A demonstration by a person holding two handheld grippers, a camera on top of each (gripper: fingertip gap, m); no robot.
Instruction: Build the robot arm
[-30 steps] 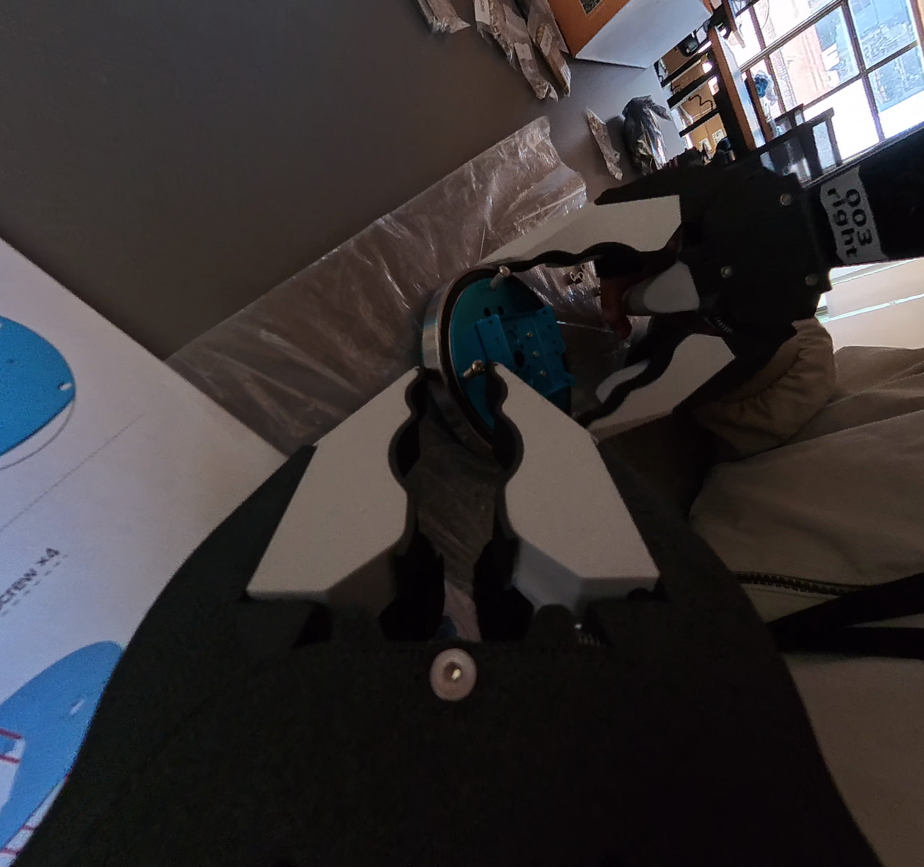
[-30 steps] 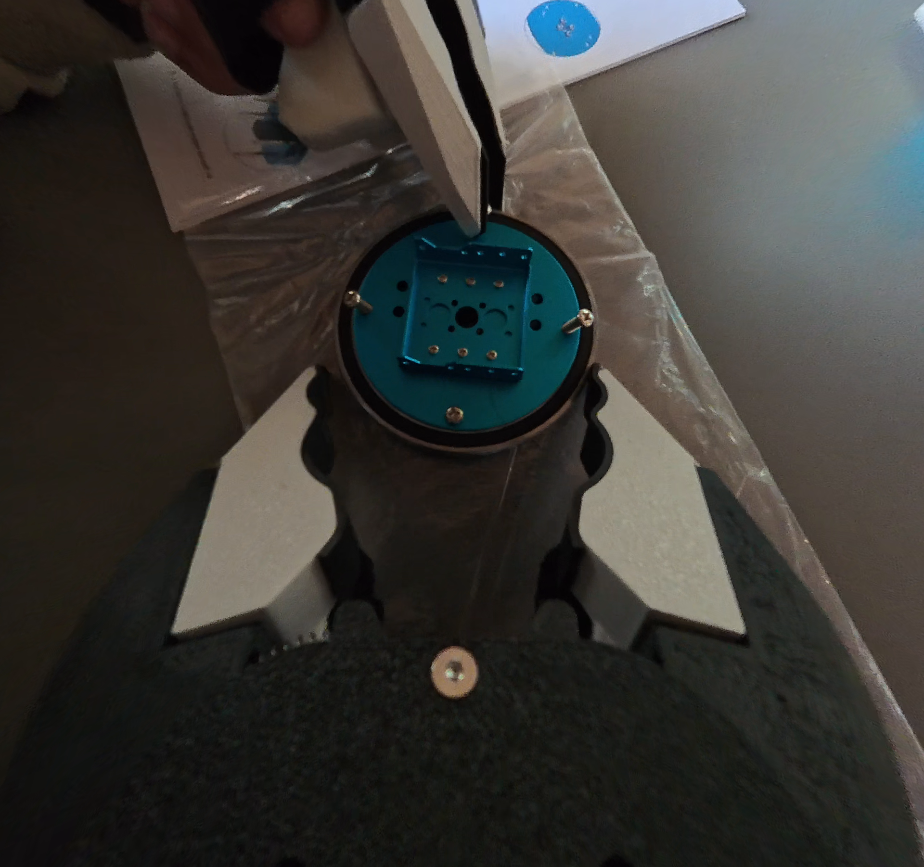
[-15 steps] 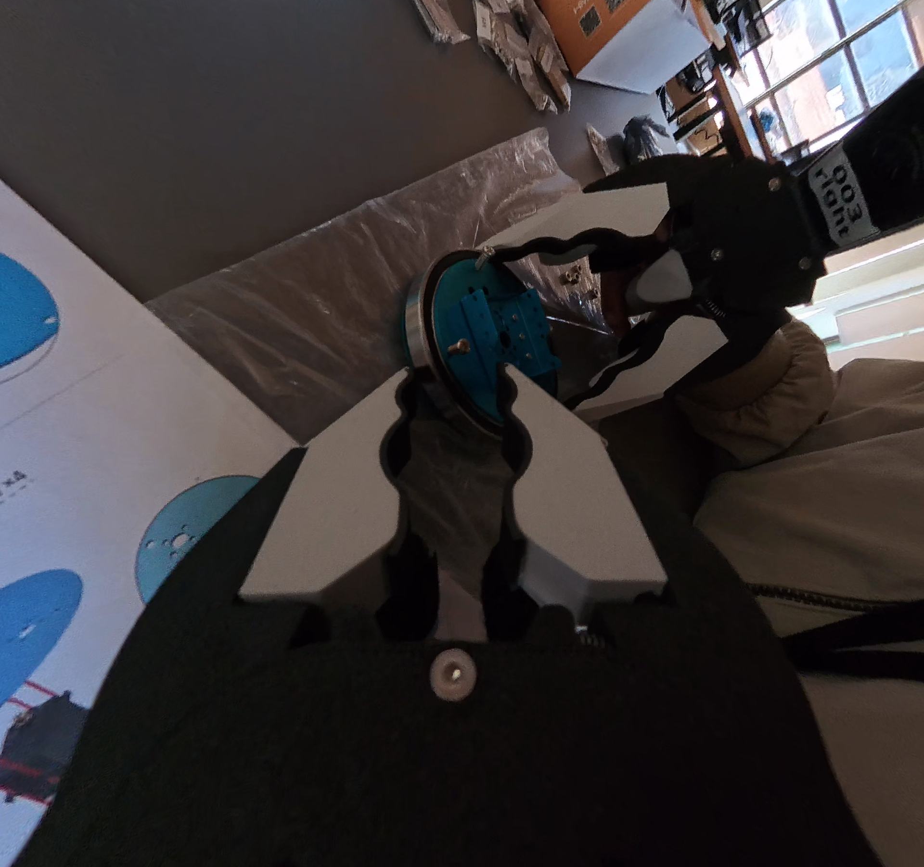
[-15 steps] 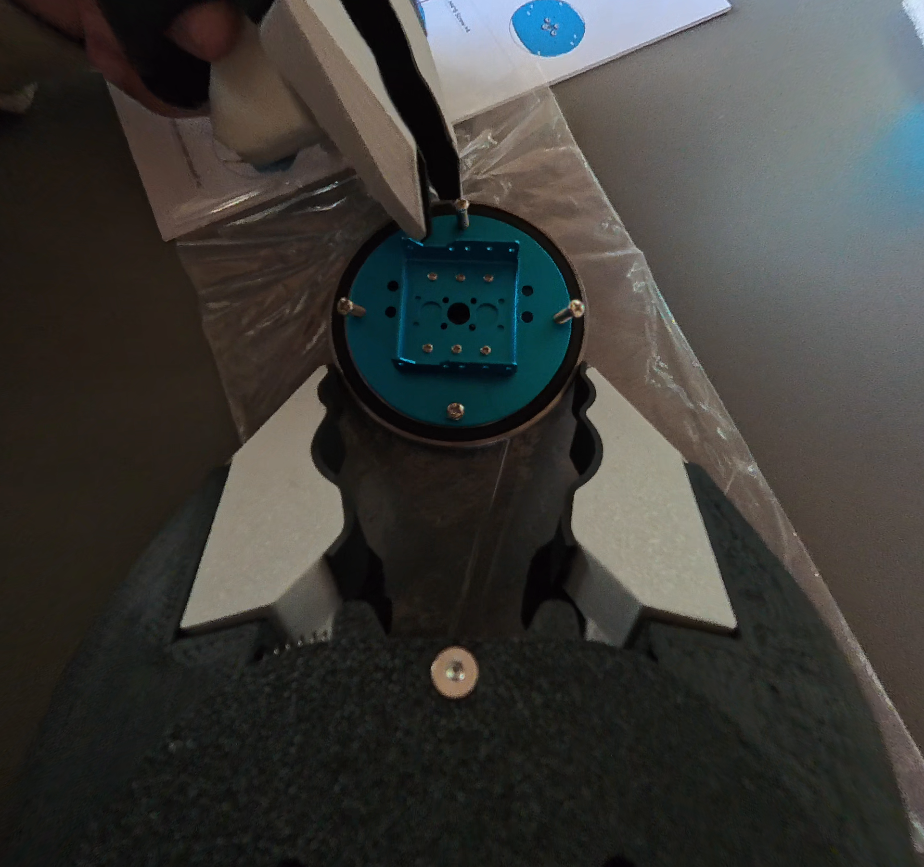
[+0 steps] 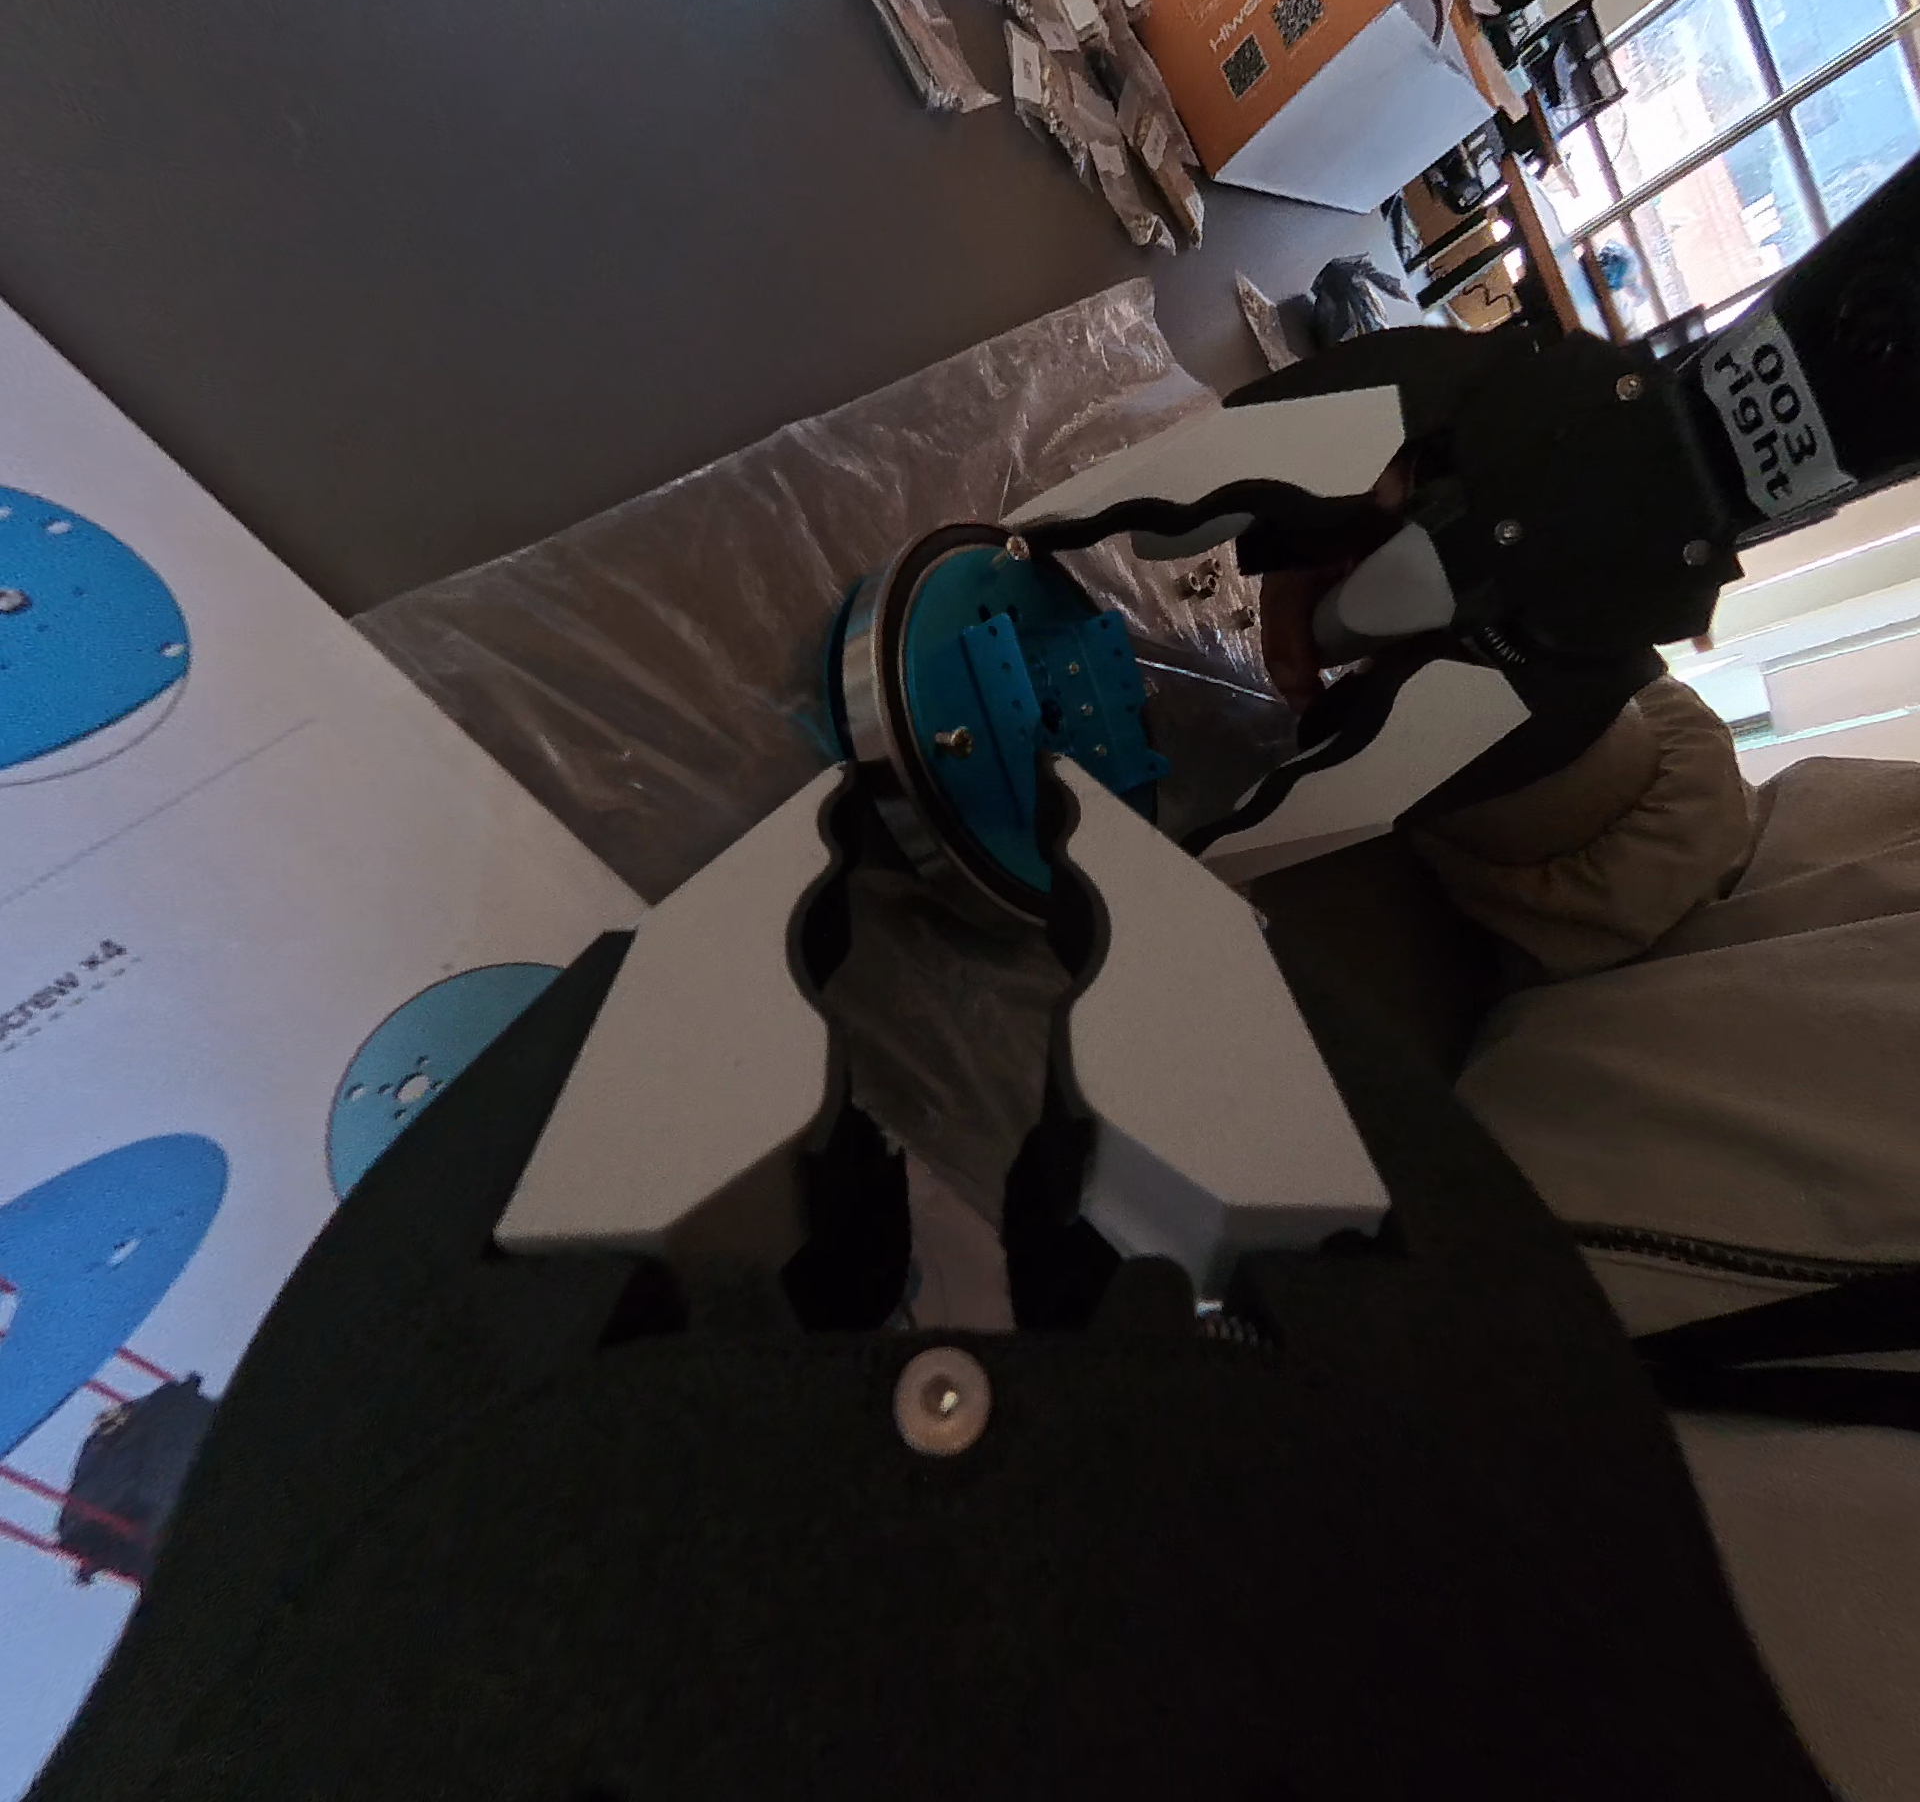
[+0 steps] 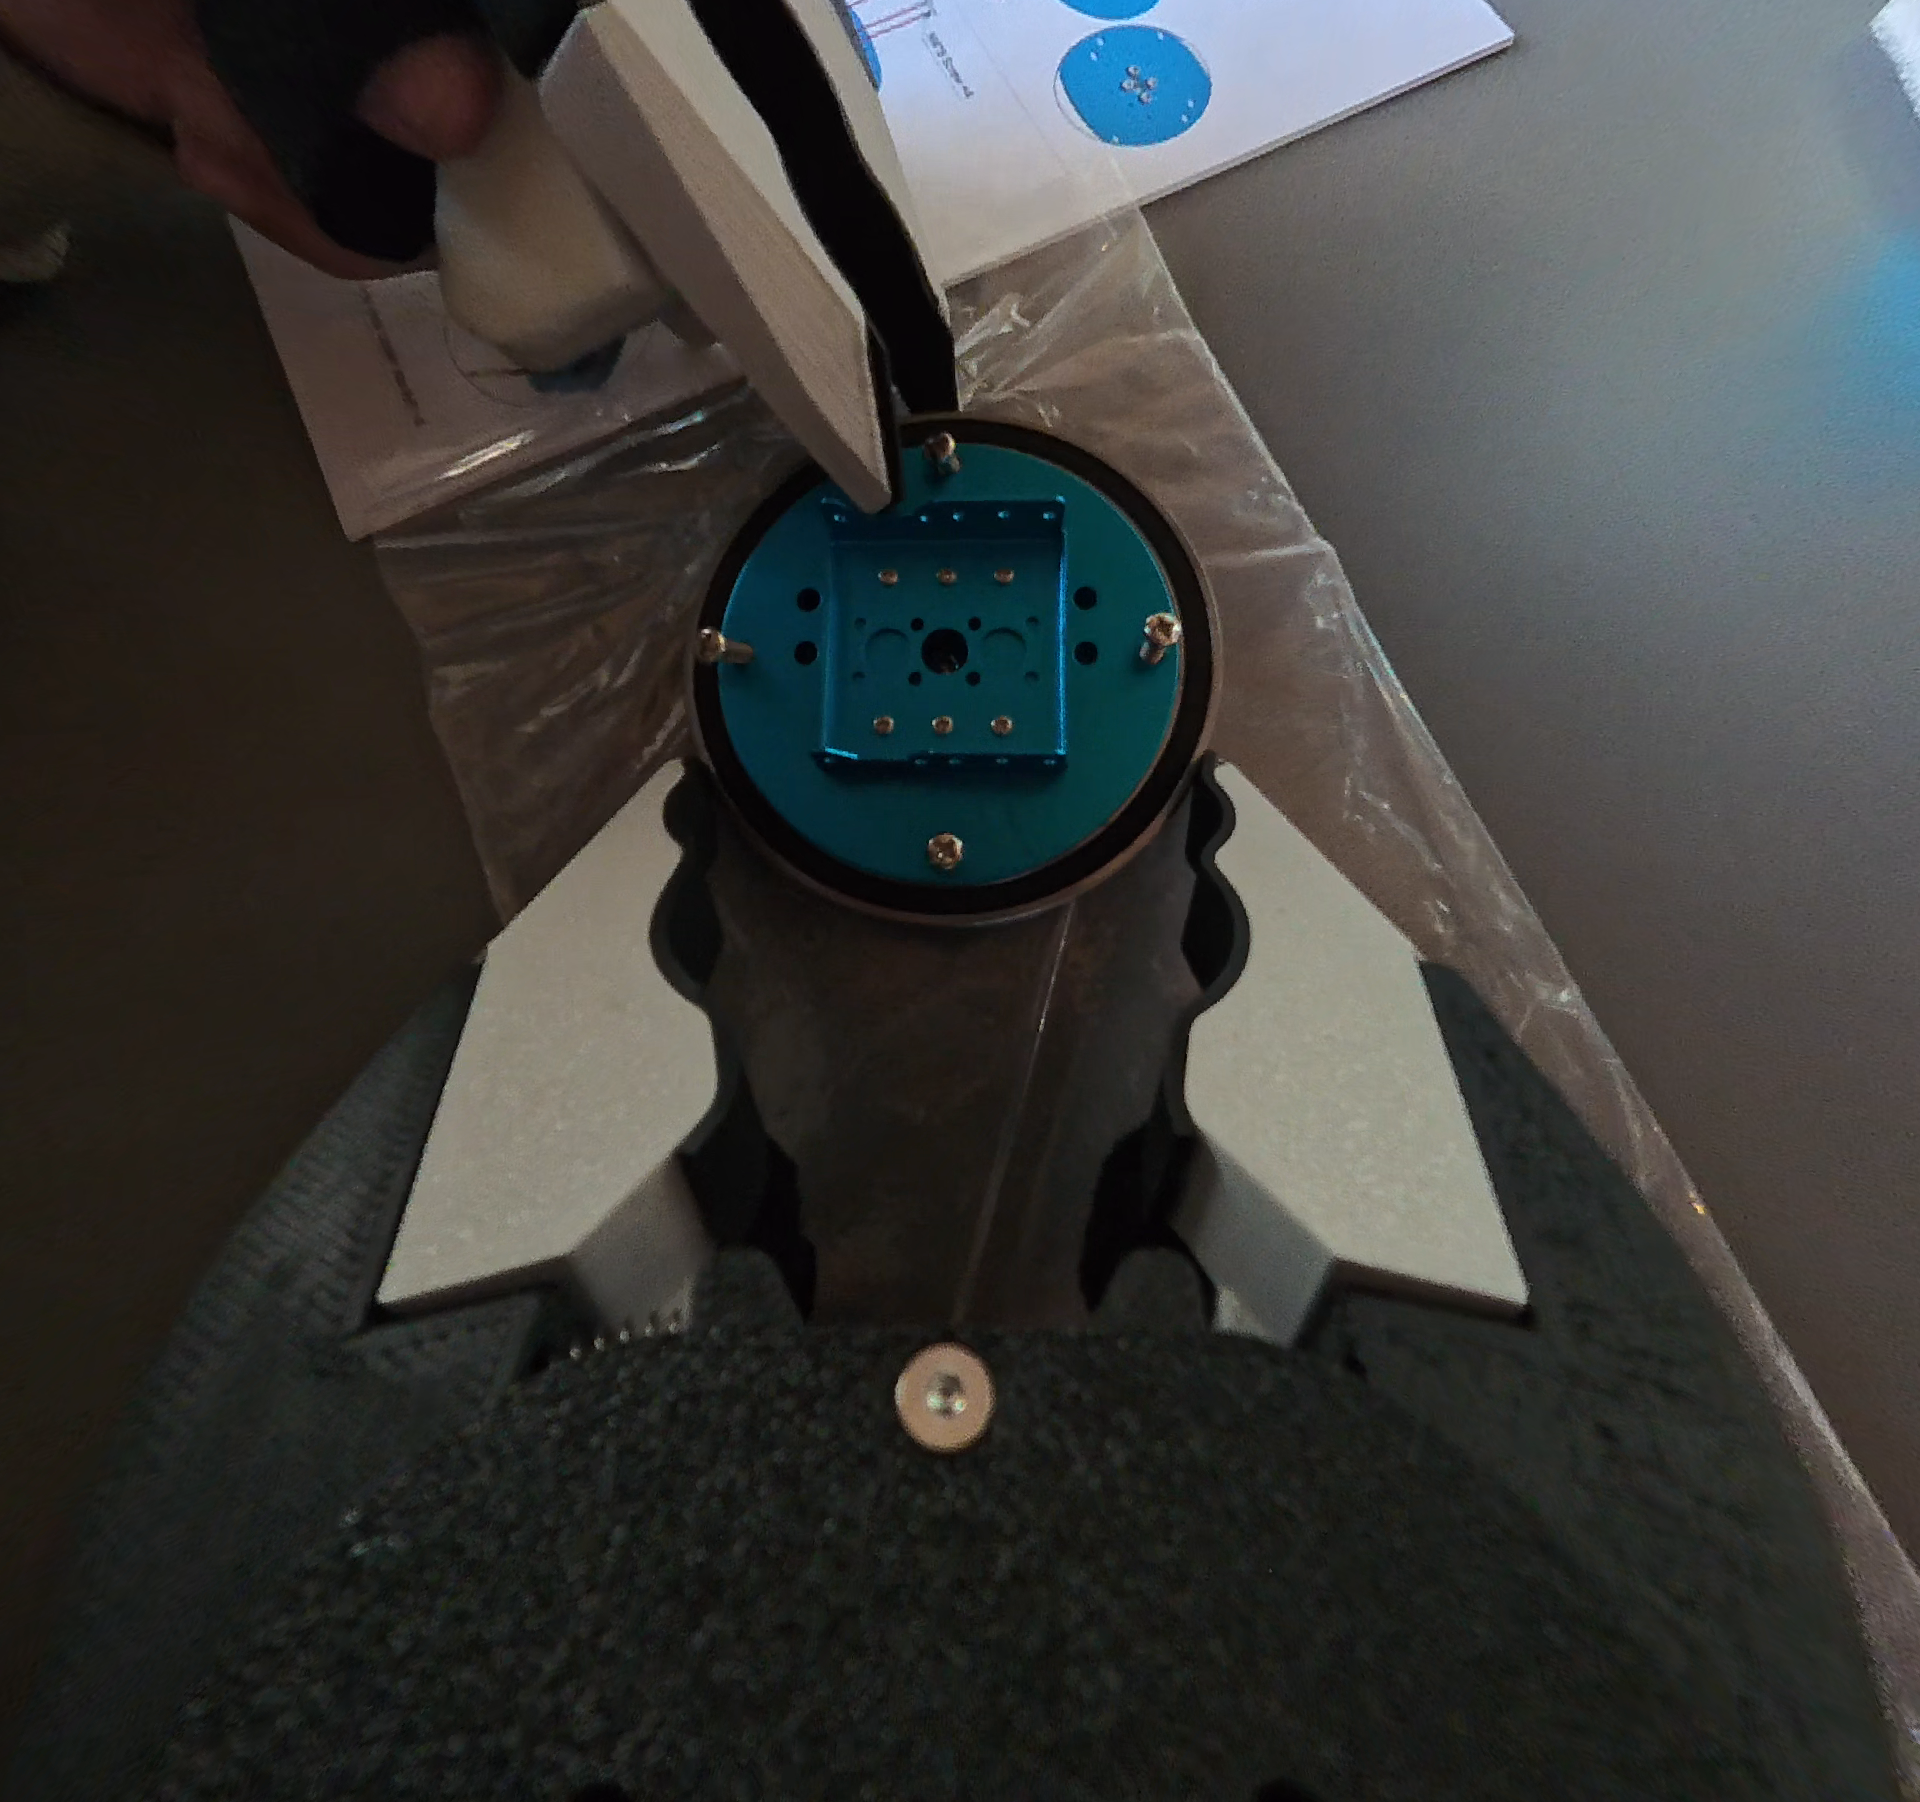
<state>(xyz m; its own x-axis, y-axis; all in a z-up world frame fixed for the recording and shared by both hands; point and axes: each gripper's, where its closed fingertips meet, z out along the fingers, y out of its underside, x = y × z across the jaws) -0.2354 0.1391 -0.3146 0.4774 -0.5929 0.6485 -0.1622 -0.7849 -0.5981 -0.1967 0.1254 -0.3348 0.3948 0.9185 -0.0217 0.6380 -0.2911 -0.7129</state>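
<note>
We've got the left gripper (image 5: pixel 951 796) pinching the blue disc's (image 6: pixel 951 661) far rim; right gripper (image 6: pixel 951 817) spread wide, clasping its near edge.

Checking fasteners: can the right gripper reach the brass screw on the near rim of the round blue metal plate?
Probably yes. The brass screw stands uncovered between the spread fingers of the right gripper, which flank the round blue metal plate; the left gripper pinches the far rim, clear of it.

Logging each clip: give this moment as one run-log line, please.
left gripper: fingers pinch blue disc rim | right gripper: fingers straddle disc, contact unclear | below: clear plastic bag
</note>
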